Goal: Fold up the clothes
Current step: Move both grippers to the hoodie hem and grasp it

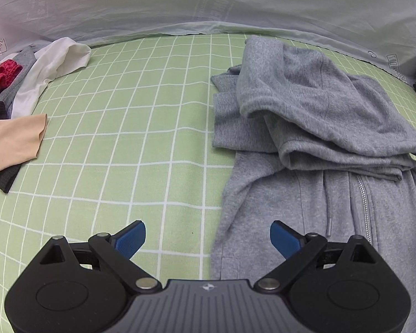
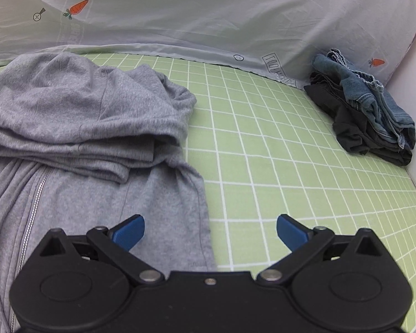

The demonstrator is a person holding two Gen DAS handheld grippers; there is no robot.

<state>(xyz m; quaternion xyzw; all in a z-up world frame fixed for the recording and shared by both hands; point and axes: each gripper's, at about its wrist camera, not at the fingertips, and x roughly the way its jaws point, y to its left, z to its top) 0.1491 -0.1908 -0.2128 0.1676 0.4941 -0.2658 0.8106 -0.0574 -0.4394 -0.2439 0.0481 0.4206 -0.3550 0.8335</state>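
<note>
A grey zip hoodie (image 1: 305,116) lies on the green checked sheet (image 1: 130,127), its hood and sleeves folded back over the body, zipper (image 1: 364,202) and drawcord showing. My left gripper (image 1: 208,238) hovers open over the hoodie's left edge, nothing between its blue pads. In the right wrist view the same hoodie (image 2: 83,127) fills the left half. My right gripper (image 2: 210,231) hangs open over the hoodie's right edge, left pad above grey fabric, right pad above bare sheet (image 2: 277,166).
A heap of clothes lies at the left: a white garment (image 1: 55,66), a beige one (image 1: 11,141), red and dark pieces. Folded jeans on dark cloth (image 2: 368,111) sit at the back right by a white wall. A pale carrot-print sheet (image 1: 208,5) hangs behind.
</note>
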